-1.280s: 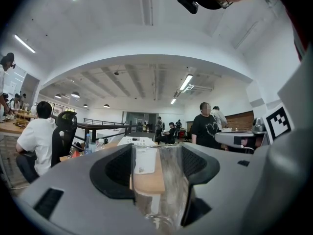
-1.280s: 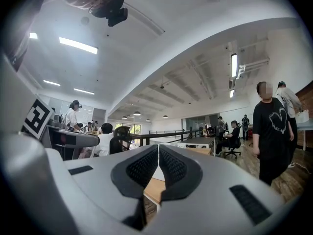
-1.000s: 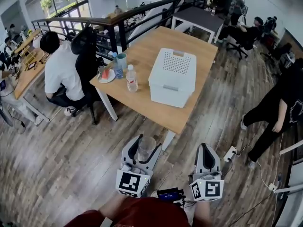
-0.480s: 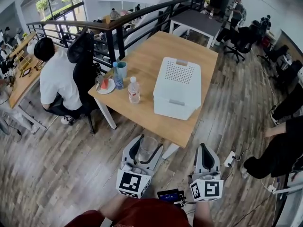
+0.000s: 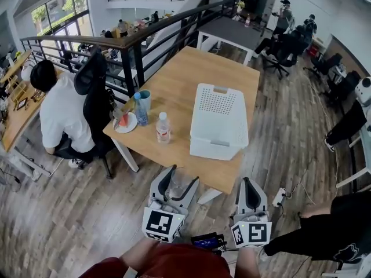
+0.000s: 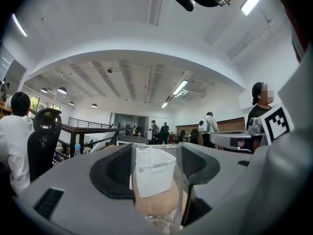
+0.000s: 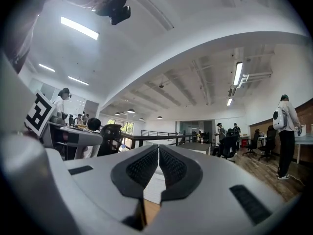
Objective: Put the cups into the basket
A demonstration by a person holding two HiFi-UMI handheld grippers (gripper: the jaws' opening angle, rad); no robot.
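My left gripper (image 5: 177, 185) is shut on a clear glass cup (image 5: 178, 183), held upright just short of the wooden table's near edge. In the left gripper view the clear glass cup (image 6: 155, 186) stands between the dark pads, with the white basket (image 6: 152, 169) seen through it. The white perforated basket (image 5: 218, 120) sits on the table (image 5: 174, 86) ahead and a little to the right. A blue cup (image 5: 145, 99) stands at the table's left edge. My right gripper (image 5: 248, 191) is shut and empty, its pads (image 7: 159, 166) touching.
A plate (image 5: 126, 123) and two plastic bottles (image 5: 163, 128) stand near the blue cup. A person in white (image 5: 55, 112) sits in a black chair left of the table. A black railing (image 5: 139, 39) runs behind. Another person's legs (image 5: 324, 236) are at the right, and a power strip (image 5: 280, 197) lies on the floor.
The view has moved closer to the table, so basket and table sit nearer. The person at the right has shifted lower in the frame. Both grippers keep their hold and pose.
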